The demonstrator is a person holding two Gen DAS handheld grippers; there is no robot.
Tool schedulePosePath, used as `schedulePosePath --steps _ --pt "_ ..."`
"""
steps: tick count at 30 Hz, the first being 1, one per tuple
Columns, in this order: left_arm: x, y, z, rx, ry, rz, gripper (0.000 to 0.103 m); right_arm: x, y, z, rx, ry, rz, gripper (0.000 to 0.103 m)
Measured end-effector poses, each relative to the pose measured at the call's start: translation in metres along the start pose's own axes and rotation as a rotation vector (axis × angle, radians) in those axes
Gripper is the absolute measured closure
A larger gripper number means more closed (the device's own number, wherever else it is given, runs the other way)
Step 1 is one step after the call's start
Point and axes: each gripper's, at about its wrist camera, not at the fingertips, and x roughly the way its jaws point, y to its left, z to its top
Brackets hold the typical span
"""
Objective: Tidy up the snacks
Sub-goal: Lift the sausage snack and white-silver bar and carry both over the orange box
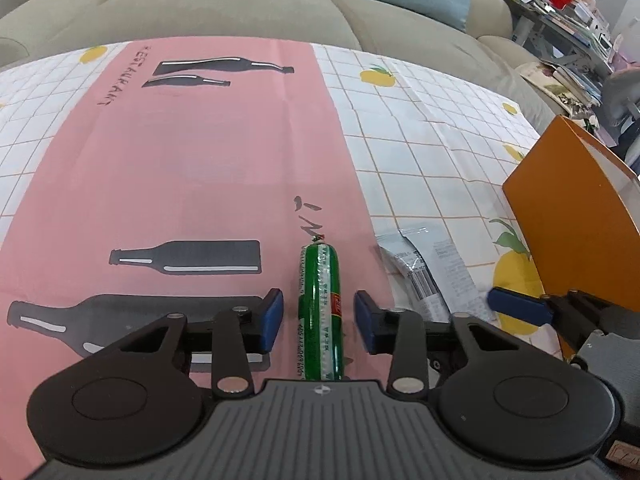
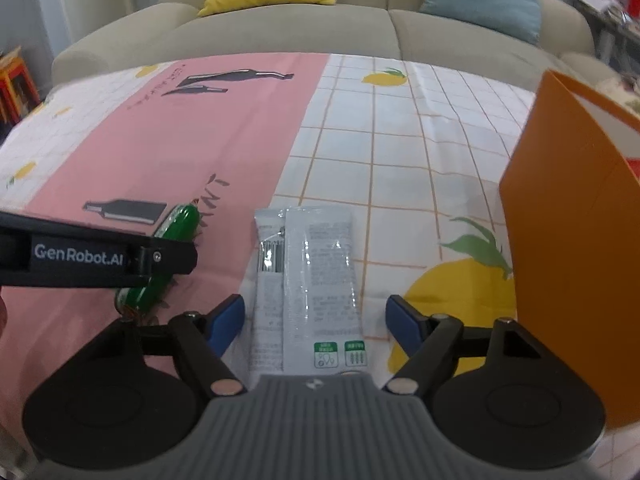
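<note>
A green wrapped sausage stick (image 1: pixel 321 308) lies on the pink part of the tablecloth, lengthwise between the open fingers of my left gripper (image 1: pixel 319 320), with gaps on both sides. It also shows in the right wrist view (image 2: pixel 168 256), partly behind the left gripper's arm. A flat grey-white snack packet (image 2: pixel 308 280) lies on the checked cloth between the open fingers of my right gripper (image 2: pixel 315 320), untouched. The packet shows in the left wrist view (image 1: pixel 432 276) too, with the right gripper's blue fingertip (image 1: pixel 516 304) beside it.
An orange open box (image 2: pixel 568 240) stands at the right, close to the right gripper; it also shows in the left wrist view (image 1: pixel 572 216). A beige sofa (image 2: pixel 280 28) with yellow and blue cushions runs behind the table. Cluttered shelves (image 1: pixel 568 12) stand far right.
</note>
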Motion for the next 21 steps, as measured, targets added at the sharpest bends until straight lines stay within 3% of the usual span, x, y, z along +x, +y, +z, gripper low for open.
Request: schedulePosePath --steps 2,4,13,21 --pt "0.0 0.0 -0.001 0.002 -0.004 0.001 0.078 -0.001 0.001 -0.001 -0.01 -0.011 0.005 0.039" --pt "0.0 -0.001 -0.001 0.01 -0.007 0.006 0.078 -0.003 0.003 0.0 -0.02 -0.015 0.009 0.052" --pt "-0.01 -0.001 -0.001 -0.024 0.003 -0.015 0.079 -0.009 -0.004 0.003 0.037 -0.013 0.037 0.057" --pt "-0.052 -0.012 0.009 -0.067 -0.07 -0.059 0.079 -0.048 -0.016 0.016 0.132 -0.077 0.085 0.057"
